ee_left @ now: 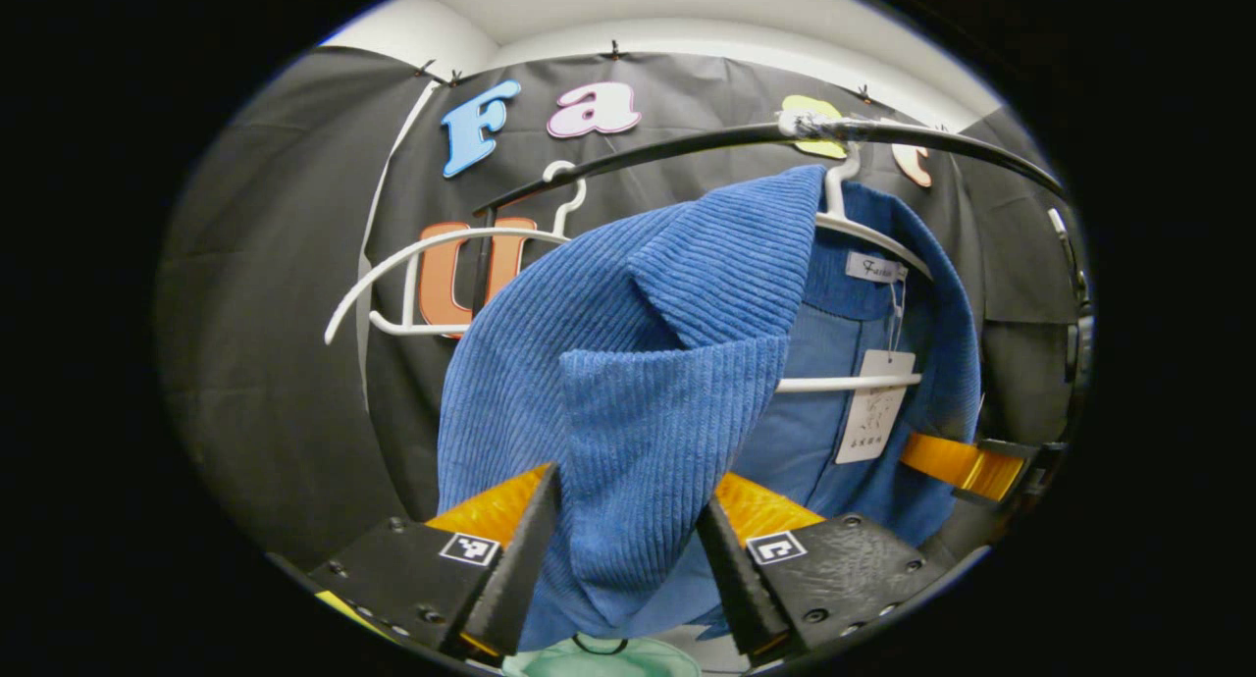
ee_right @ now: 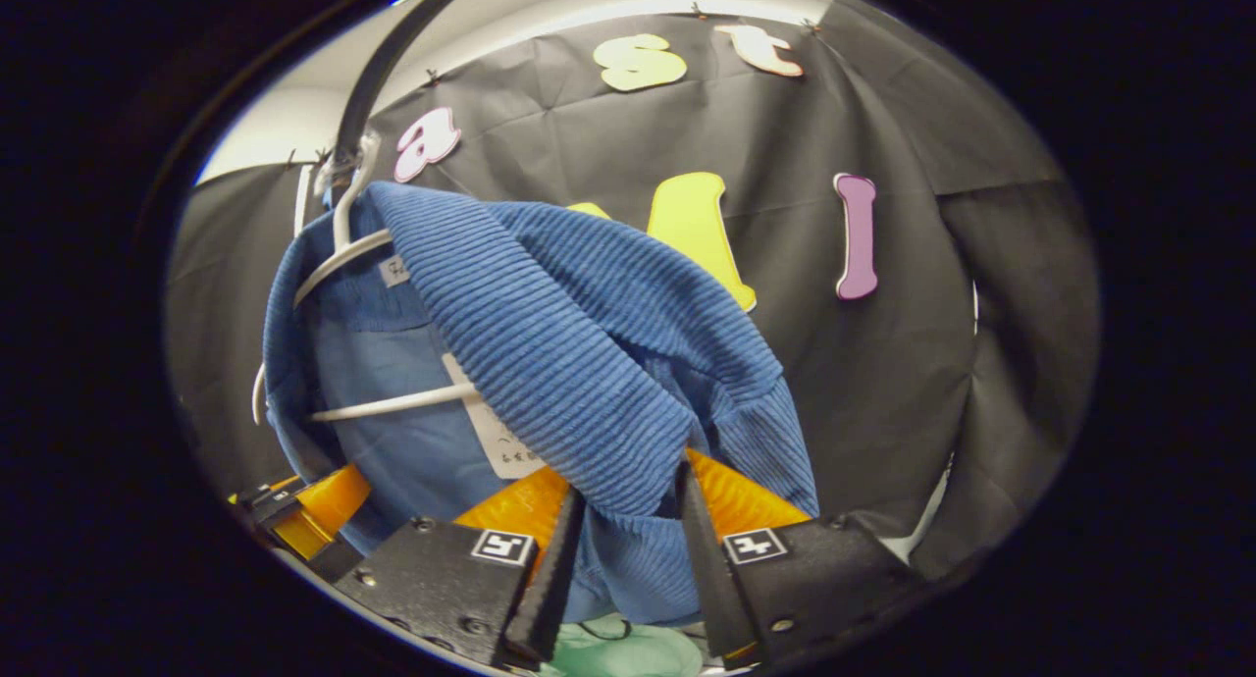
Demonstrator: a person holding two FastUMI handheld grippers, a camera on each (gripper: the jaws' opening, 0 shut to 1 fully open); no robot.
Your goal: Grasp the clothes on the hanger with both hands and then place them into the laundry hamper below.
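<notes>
In the left gripper view, my left claw [ee_left: 628, 545] sits at the bottom centre with a thick fold of the blue corduroy jacket [ee_left: 628, 363] running down between its fingers. Both fingers look pressed against the cloth, so I judge it gripping the jacket's front panel. The jacket hangs above and ahead of that claw, its long axis running down from the white hanger [ee_left: 863, 231] at upper right, which hooks over the dark rail [ee_left: 687, 145]. An empty white hanger [ee_left: 432, 265] hangs at centre left. At lower right I see part of my other claw beside the jacket's far edge.

In the right gripper view, my right claw [ee_right: 628, 549] is at the bottom centre, closed on a bunched fold of the same jacket, which rises up and to the left toward the hanger's hook at upper left. So both claws hold the cloth low, and the hanger shoulders are above them; I judge the jacket must come off the hanger before going down.

The hamper [ee_left: 599, 657] is barely seen: a pale green sliver at the bottom edge, directly below the jacket. Its rim and depth are cut off. The jacket's hem is hidden behind my fingers.
</notes>
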